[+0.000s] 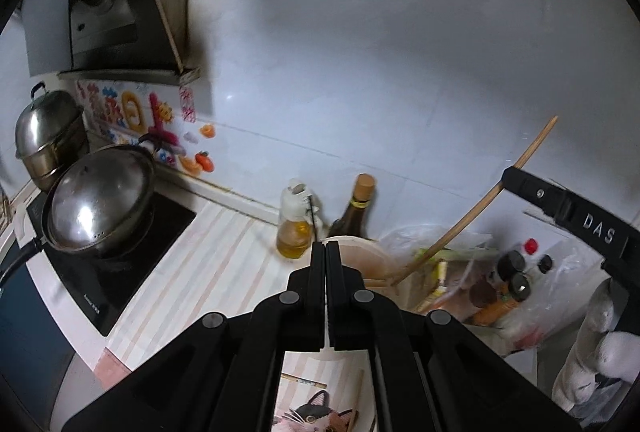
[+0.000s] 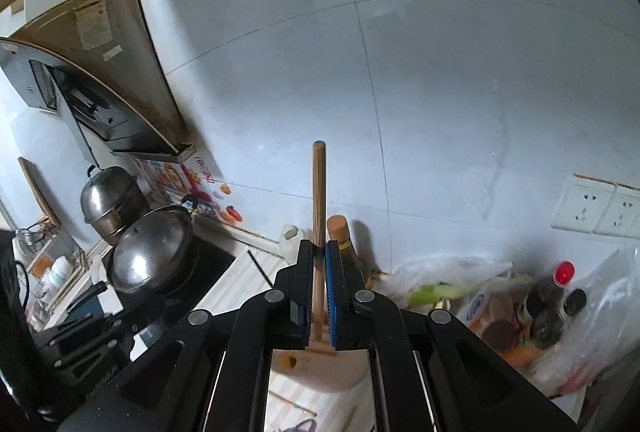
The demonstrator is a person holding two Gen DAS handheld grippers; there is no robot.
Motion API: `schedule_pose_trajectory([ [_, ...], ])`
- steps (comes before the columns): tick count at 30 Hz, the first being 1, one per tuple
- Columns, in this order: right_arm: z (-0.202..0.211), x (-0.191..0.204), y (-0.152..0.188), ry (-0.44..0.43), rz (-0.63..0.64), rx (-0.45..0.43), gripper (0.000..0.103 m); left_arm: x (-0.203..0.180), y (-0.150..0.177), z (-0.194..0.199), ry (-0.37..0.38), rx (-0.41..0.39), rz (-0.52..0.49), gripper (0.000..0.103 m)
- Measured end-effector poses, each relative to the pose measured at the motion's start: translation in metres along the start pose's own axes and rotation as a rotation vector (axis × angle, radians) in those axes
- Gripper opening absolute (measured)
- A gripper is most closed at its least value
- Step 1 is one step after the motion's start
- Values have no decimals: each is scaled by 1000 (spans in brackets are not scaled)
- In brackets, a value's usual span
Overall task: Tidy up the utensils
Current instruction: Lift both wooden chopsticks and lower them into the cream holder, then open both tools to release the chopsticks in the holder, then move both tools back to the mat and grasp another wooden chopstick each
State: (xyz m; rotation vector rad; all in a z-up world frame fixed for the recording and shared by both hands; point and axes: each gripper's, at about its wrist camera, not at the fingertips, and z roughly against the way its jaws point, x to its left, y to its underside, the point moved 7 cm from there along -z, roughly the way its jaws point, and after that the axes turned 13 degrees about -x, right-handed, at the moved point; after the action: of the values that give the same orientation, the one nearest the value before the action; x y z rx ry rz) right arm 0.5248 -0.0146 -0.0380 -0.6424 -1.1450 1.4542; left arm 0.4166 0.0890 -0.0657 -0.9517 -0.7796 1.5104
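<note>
The right gripper (image 2: 320, 252) arm carries white lettering "DAS"; its jaws pinch the long wooden spatula handle (image 2: 319, 192), which points up toward the white tiled wall (image 2: 440, 92). The left gripper (image 1: 325, 252) has its jaws pressed together, empty. The striped countertop (image 1: 224, 252) left of it is open up to the black induction hob (image 1: 132, 264). The clear oil bottle (image 1: 294, 228) holds yellow oil.

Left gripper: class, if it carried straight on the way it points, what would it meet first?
Probably the oil bottle or the brown bottle beside it, then the tiled wall; depth is unclear.
</note>
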Motion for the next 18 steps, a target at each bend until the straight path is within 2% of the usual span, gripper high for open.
schedule_pose_trajectory([
  [5,-31,-1,3,14,11,20,6,18,5,-17,-43,27,16,0],
  [6,-38,-2,5,16,14,26,6,21,6,-19,-49,30,19,5],
  [7,-47,-3,9,19,24,42,6,25,7,-22,-55,31,27,6],
  [8,-64,-1,22,20,60,115,6,34,12,-26,-81,34,42,8],
  [9,-84,1,45,2,83,244,6,39,15,-28,-103,41,48,24],
  [10,-95,0,64,-7,80,332,6,45,20,-32,-127,57,55,42],
  [11,-97,-5,71,-1,68,345,7,52,28,-35,-153,78,65,91],
  [12,-94,-10,72,3,50,332,14,59,35,-35,-163,81,74,103],
  [13,-84,-19,70,-6,-3,302,29,64,41,-32,-174,77,81,103],
  [15,-63,-31,67,-16,-50,265,49,74,59,-29,-204,97,86,103],
  [18,-31,-57,78,61,-67,219,51,91,101,-32,-257,168,90,103],
])
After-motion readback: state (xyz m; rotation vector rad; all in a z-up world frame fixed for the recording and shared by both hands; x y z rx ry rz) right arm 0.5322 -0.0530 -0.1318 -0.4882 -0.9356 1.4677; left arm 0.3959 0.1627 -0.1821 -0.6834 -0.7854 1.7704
